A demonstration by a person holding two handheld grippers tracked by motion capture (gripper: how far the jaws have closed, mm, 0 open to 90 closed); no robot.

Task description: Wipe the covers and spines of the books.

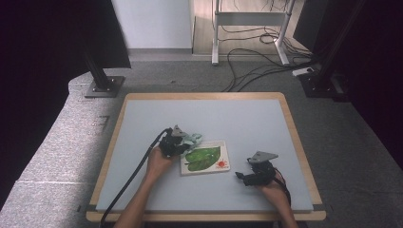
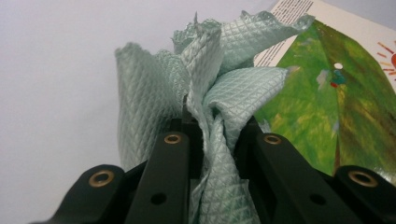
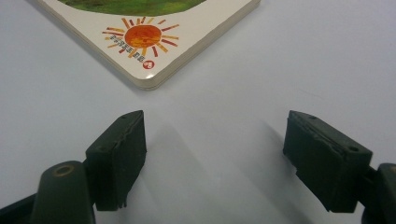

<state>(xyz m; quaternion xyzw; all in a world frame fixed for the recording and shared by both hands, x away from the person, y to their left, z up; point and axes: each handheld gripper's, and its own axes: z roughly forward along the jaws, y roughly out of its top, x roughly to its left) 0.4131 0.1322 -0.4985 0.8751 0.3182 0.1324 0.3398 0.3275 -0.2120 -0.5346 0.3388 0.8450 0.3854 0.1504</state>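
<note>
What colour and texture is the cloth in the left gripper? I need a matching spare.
Pale mint green cloth with a quilted diamond pattern, clearest in the left gripper view.

Table (image 1: 142, 190): board book (image 1: 205, 158) near centre; cloth (image 1: 192, 139) at its left far corner, overlapping; right gripper (image 1: 242, 176) right of book.

A crumpled pale green quilted cloth (image 2: 219, 84) stands bunched upright at the upper left corner of a closed white board book (image 1: 205, 157), which lies flat on the table, its cover showing a green leaf and orange sun.
</note>
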